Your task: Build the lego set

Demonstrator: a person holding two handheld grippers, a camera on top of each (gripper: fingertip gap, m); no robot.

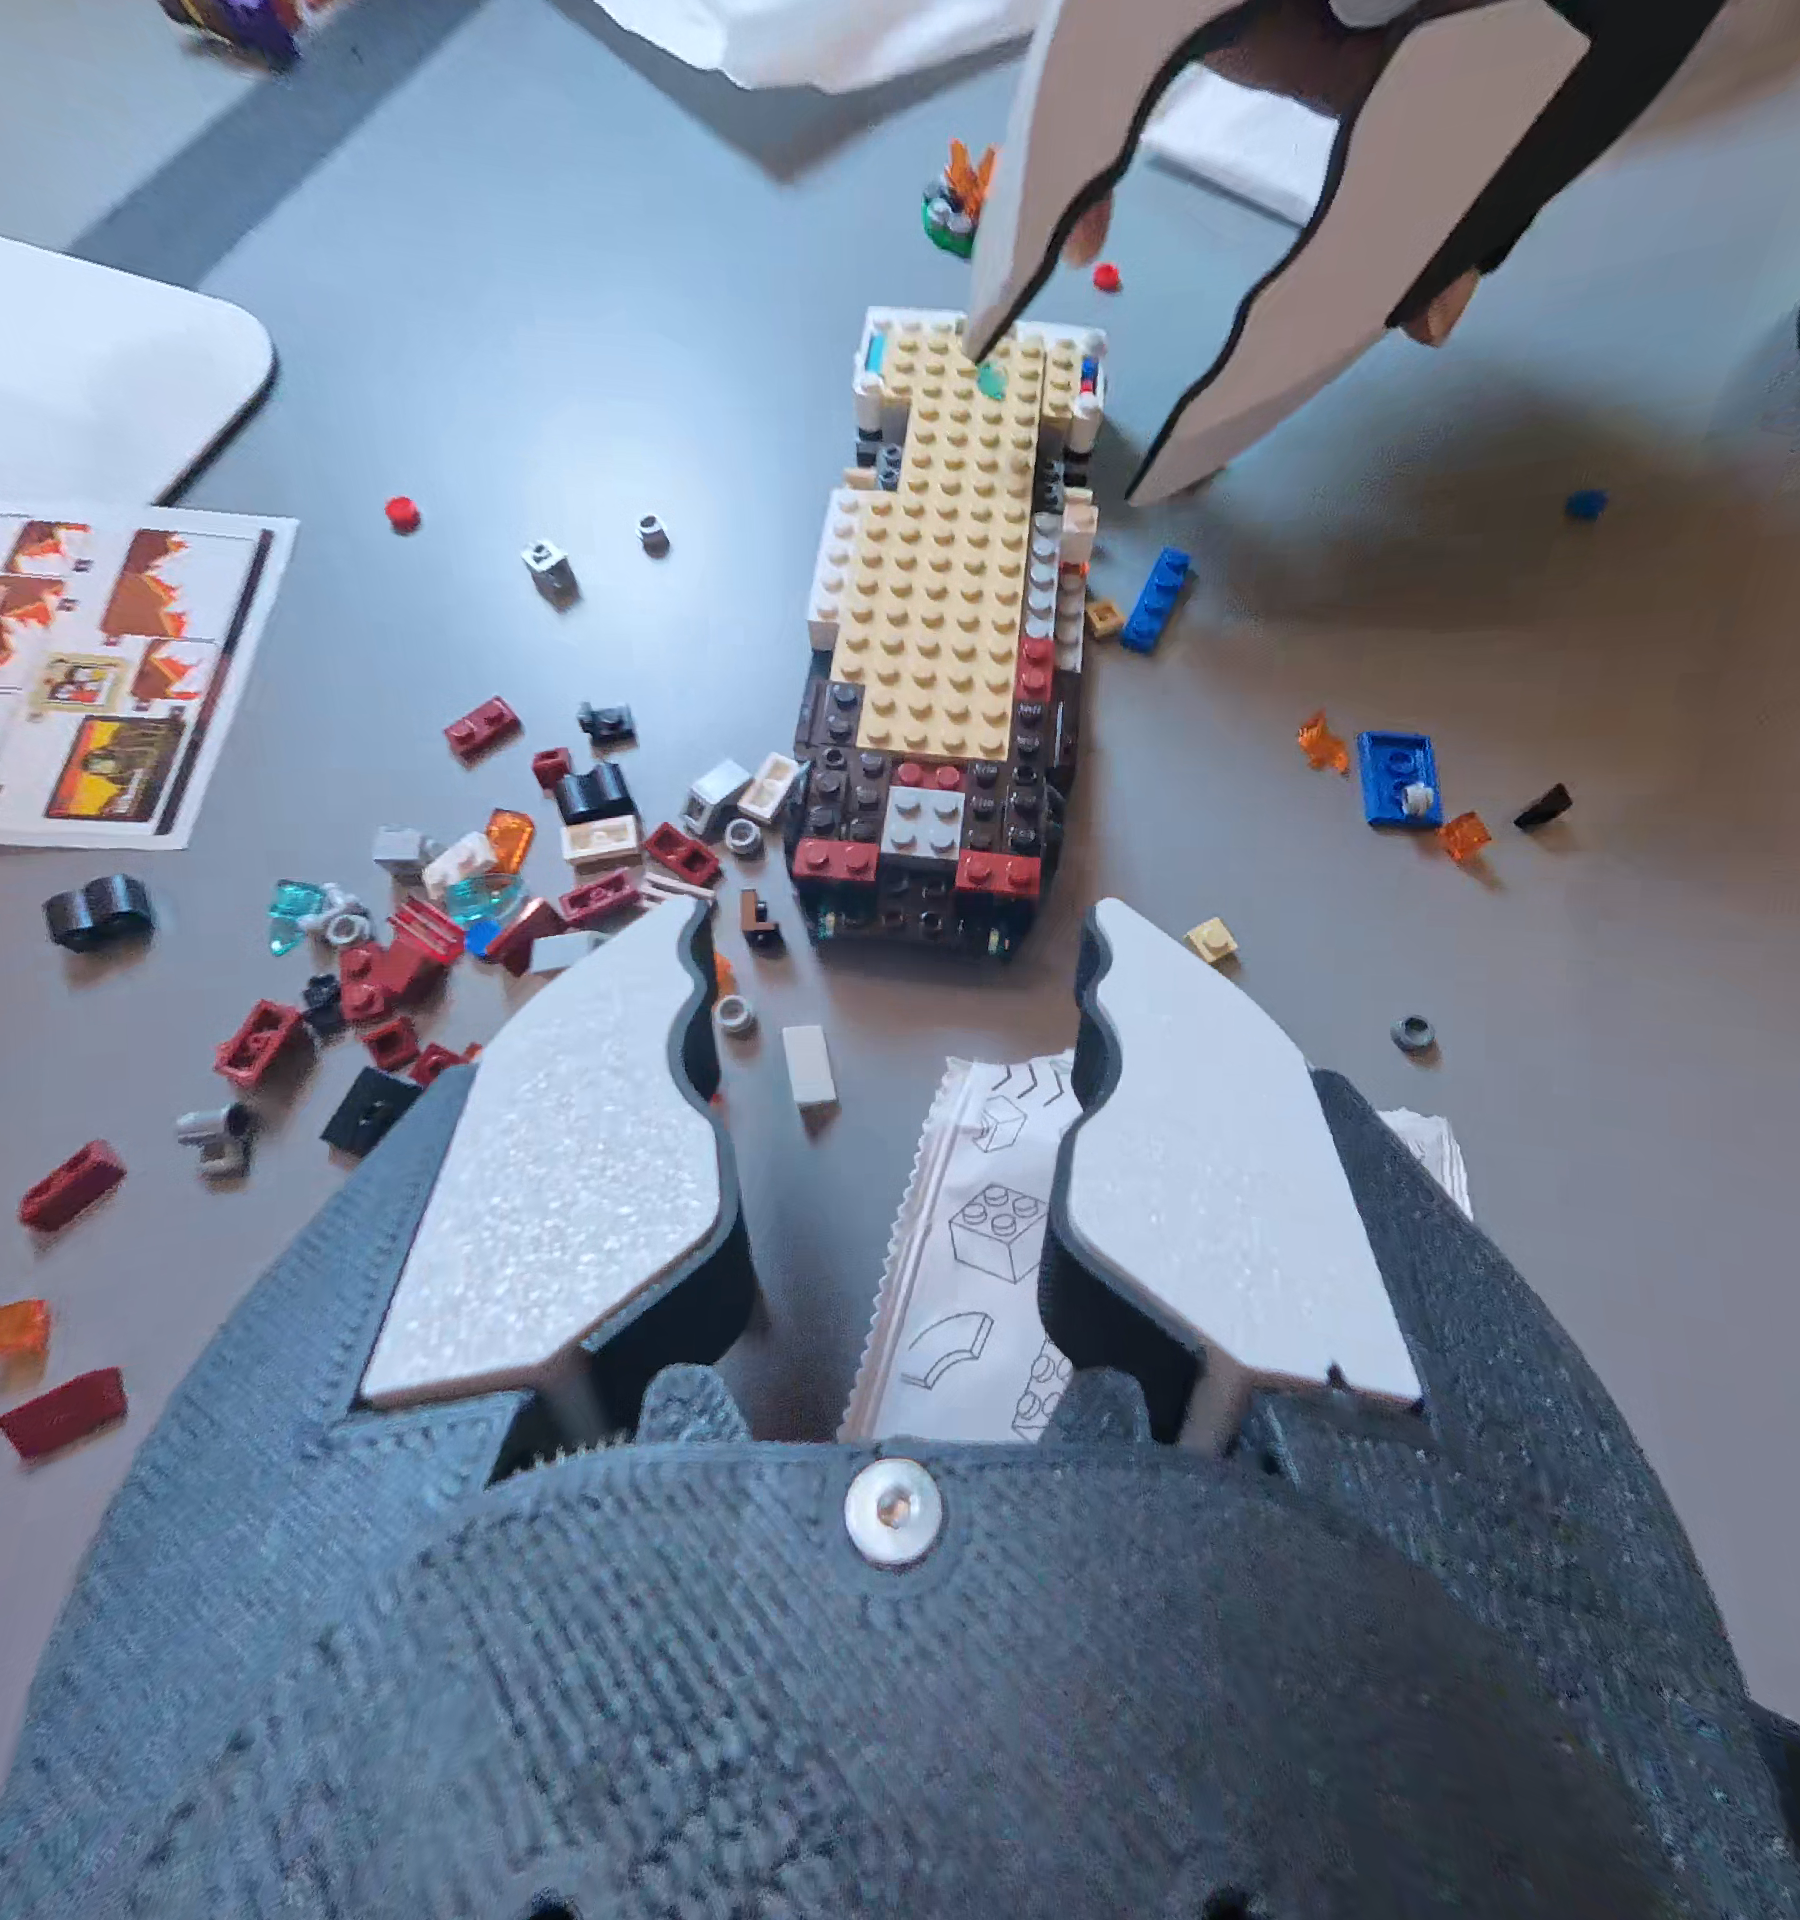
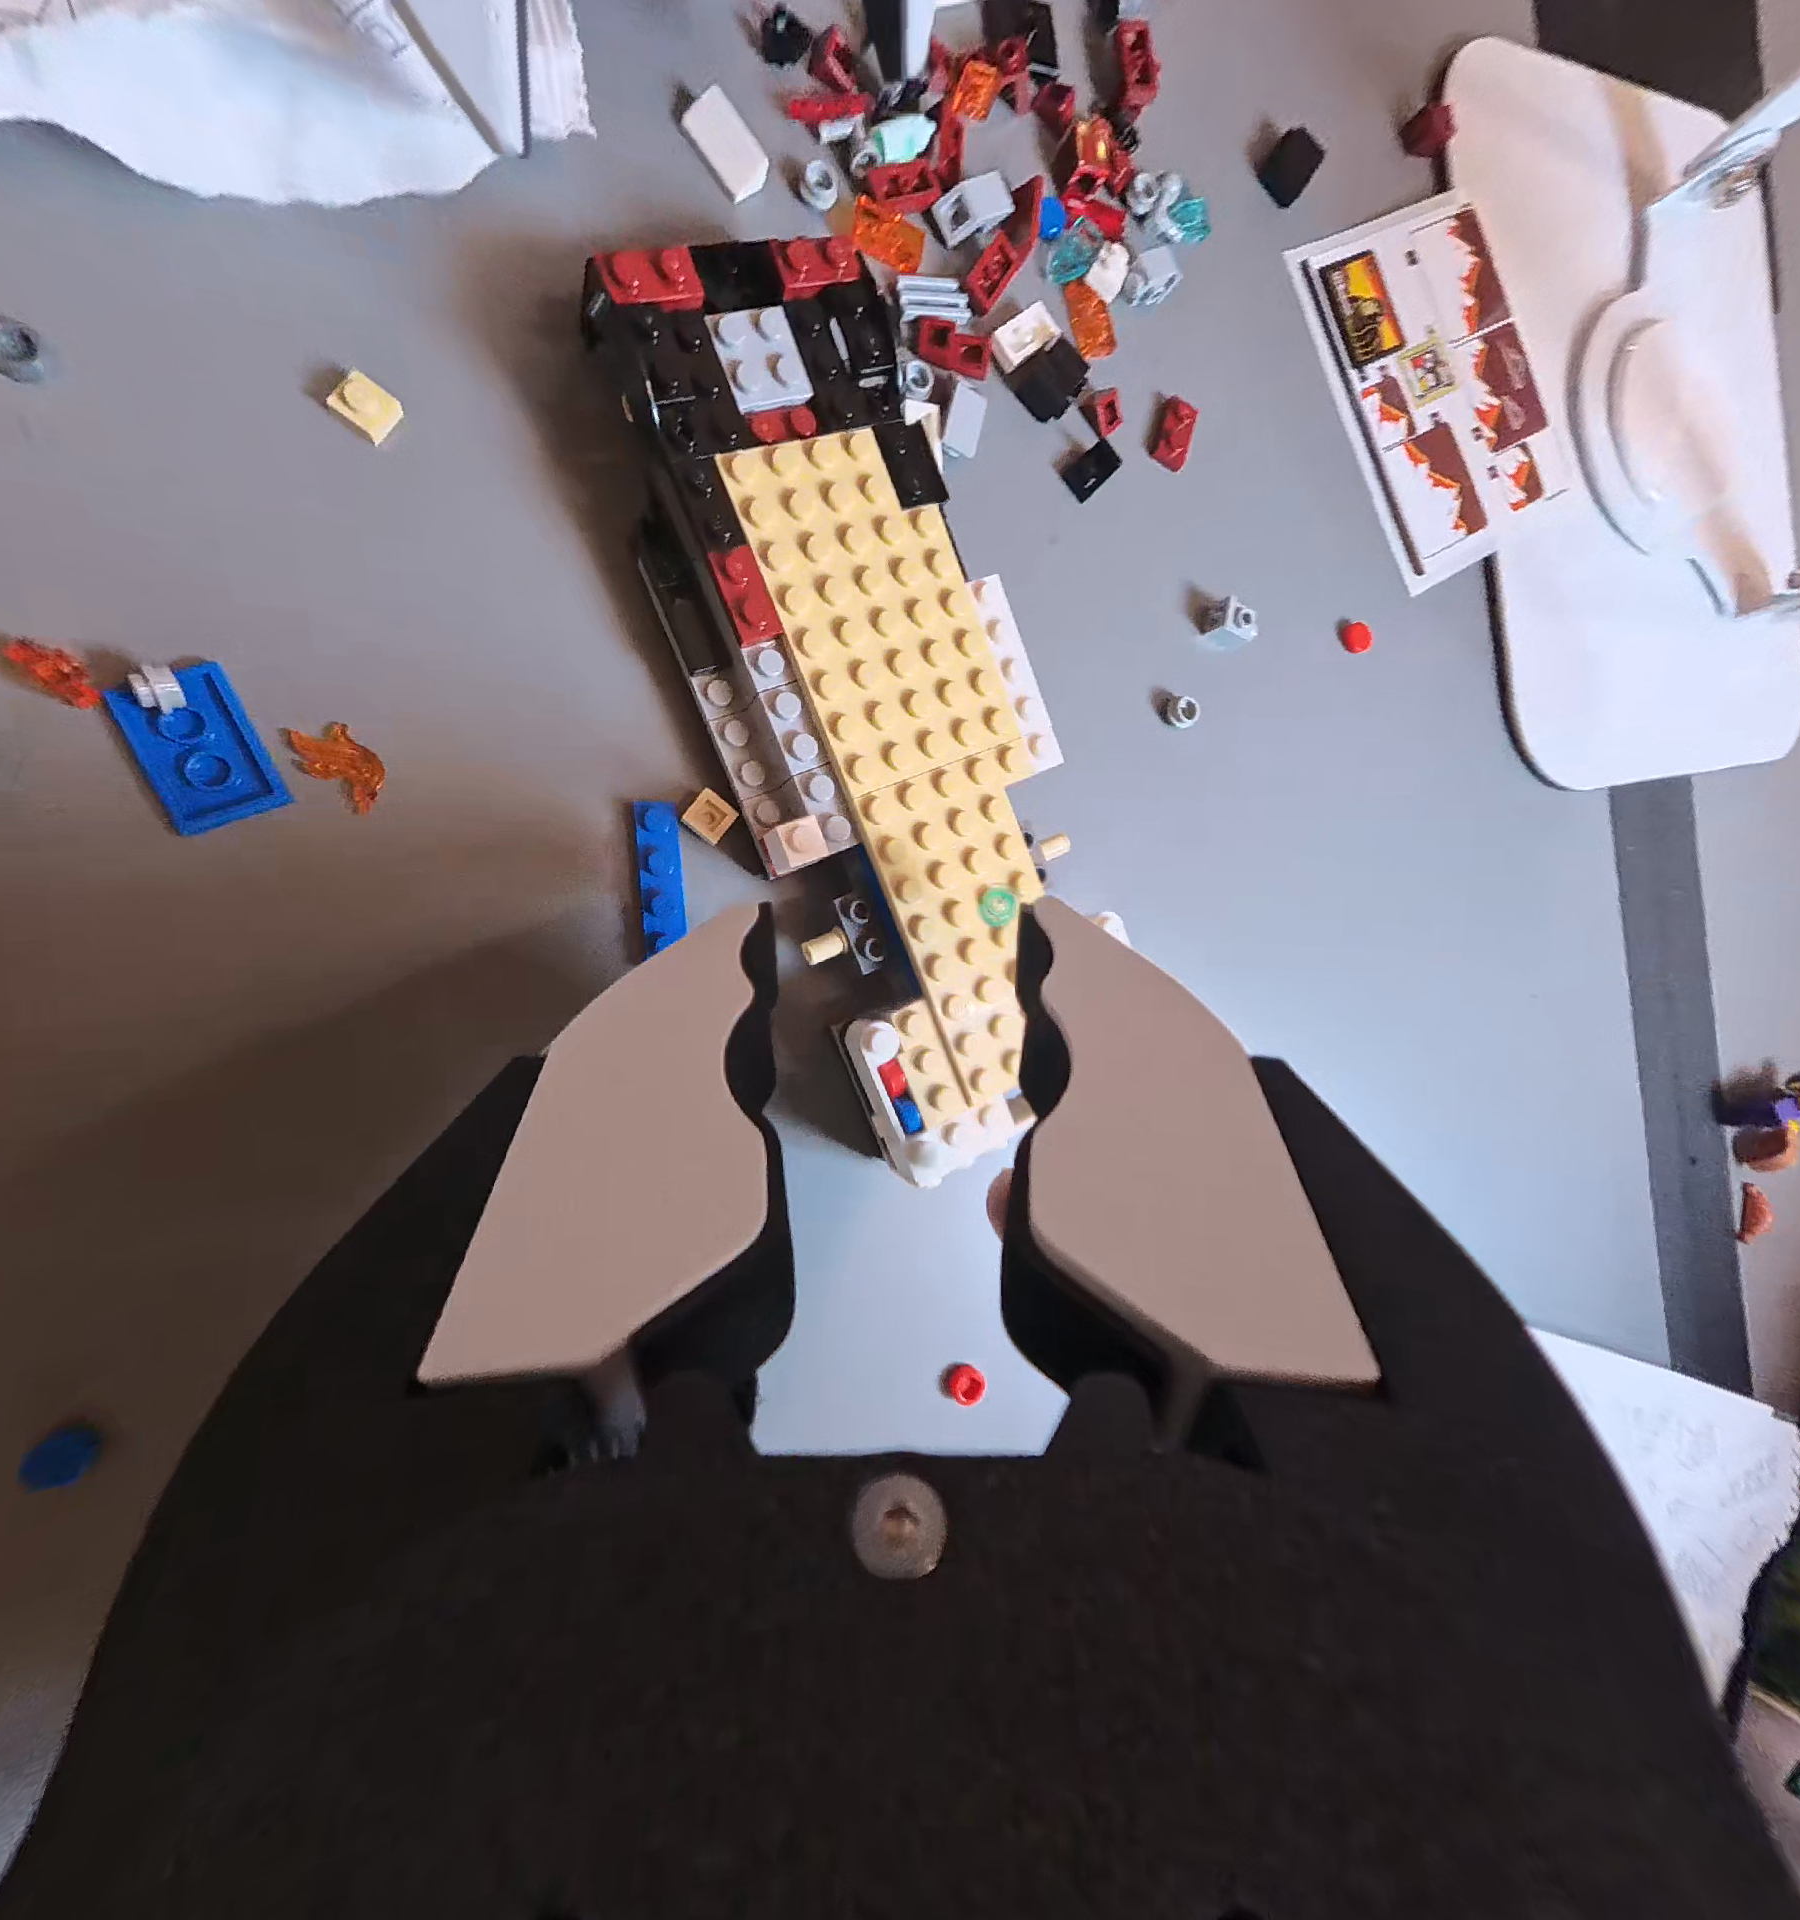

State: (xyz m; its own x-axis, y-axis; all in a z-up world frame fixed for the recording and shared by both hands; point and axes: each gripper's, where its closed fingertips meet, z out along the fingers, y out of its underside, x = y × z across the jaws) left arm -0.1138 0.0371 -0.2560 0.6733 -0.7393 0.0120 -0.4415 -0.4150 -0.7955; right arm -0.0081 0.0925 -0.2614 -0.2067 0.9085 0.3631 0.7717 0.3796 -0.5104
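Note:
A long brick model with a tan studded top (image 1: 937,582) lies on the grey table; it also shows in the right wrist view (image 2: 875,644). A small green round piece (image 2: 998,906) sits on the tan top near the white end, and it shows in the left wrist view too (image 1: 991,379). My right gripper (image 2: 896,920) is open over that end and holds nothing; one fingertip (image 1: 979,348) is right beside the green piece. My left gripper (image 1: 901,925) is open and empty, just short of the model's dark end (image 1: 917,883).
A pile of loose dark red, black, white and orange bricks (image 1: 480,862) lies left of the model. Blue plates (image 1: 1156,597) (image 1: 1400,779) lie to its right. A sticker sheet (image 1: 96,675) and a white stand base (image 1: 75,364) are at the left. A printed paper bag (image 1: 969,1226) lies under my left gripper. About 12 centimeters separates my left fingertips from my right.

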